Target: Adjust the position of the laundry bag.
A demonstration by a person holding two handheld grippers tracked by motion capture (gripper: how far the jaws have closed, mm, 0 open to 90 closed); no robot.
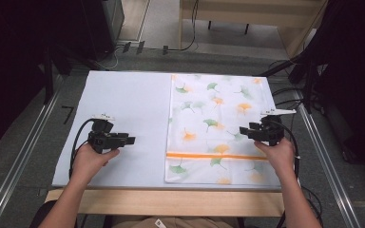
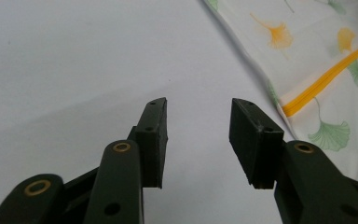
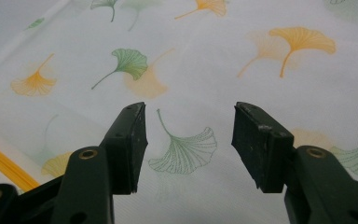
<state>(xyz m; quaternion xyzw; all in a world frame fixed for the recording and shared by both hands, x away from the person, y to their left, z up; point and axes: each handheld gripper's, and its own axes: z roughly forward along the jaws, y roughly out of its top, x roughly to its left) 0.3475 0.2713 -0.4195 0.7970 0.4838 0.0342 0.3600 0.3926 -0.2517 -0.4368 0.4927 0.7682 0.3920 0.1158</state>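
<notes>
No readable text, label, brand or number on any surface here.

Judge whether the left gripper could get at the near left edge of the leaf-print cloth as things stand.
Probably yes: the left gripper has open jaws aimed at the leaf-print cloth, with bare white mat between them.

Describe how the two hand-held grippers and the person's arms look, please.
Both the left gripper and the right gripper are black, each with two flat rectangular jaws, brass-coloured rivets on the linkages, a pale three-cornered plate on top and a black cable looping behind. The forearms are bare, with no sleeves in sight.
</notes>
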